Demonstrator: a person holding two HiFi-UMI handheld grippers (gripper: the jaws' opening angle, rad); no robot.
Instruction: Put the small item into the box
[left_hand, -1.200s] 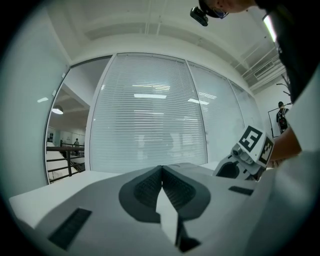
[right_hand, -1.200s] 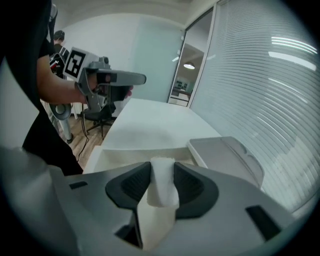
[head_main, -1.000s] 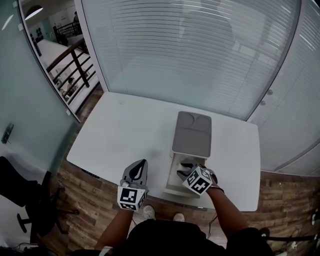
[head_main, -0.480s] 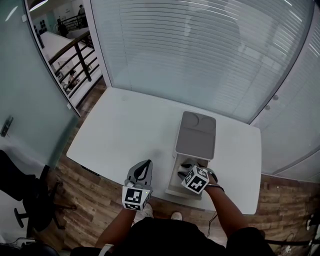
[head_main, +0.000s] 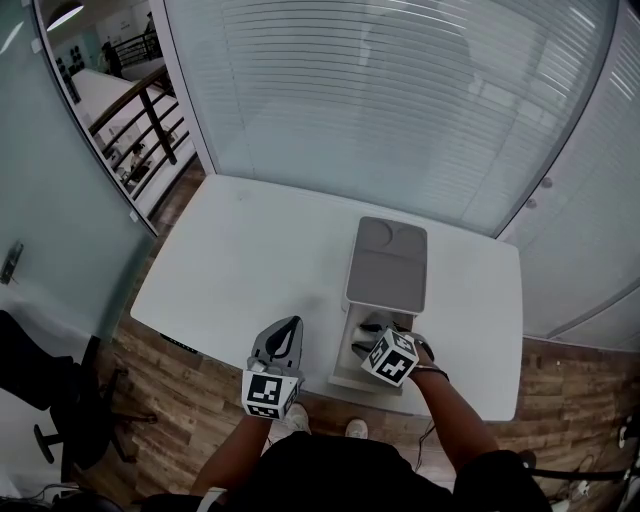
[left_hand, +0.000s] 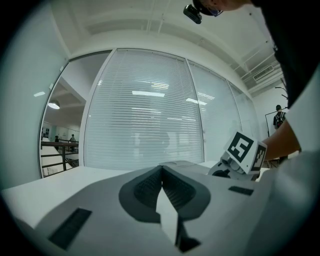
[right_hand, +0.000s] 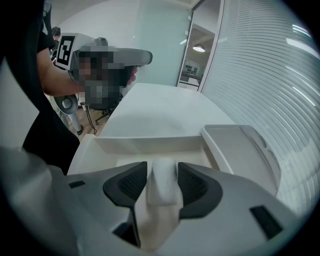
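The small white rounded item (right_hand: 162, 192) sits between the two dark fingers of the right gripper, over the open part of the box. The fingers are opening. There is a thin gap on each side of the item, so the pads do not seem to squeeze it.

On the left, the left gripper (head_main: 290, 322) hangs over the near edge of the wide white counter (head_main: 250, 255). Its fingers are pressed together at the tips, with nothing between them. It is just beside the box, on the box's left, and does not touch it.

In the middle right stands the white plastic box (head_main: 343, 368), long and low, near the front edge of the counter. Its flat pale grey lid (head_main: 387, 268) covers the far part, and the near part is open.

The right gripper (head_main: 368, 331) points down into that open part, with its marker cube just above the box. In the right gripper view, the box's white far wall (right_hand: 145, 144) is just past the fingers.
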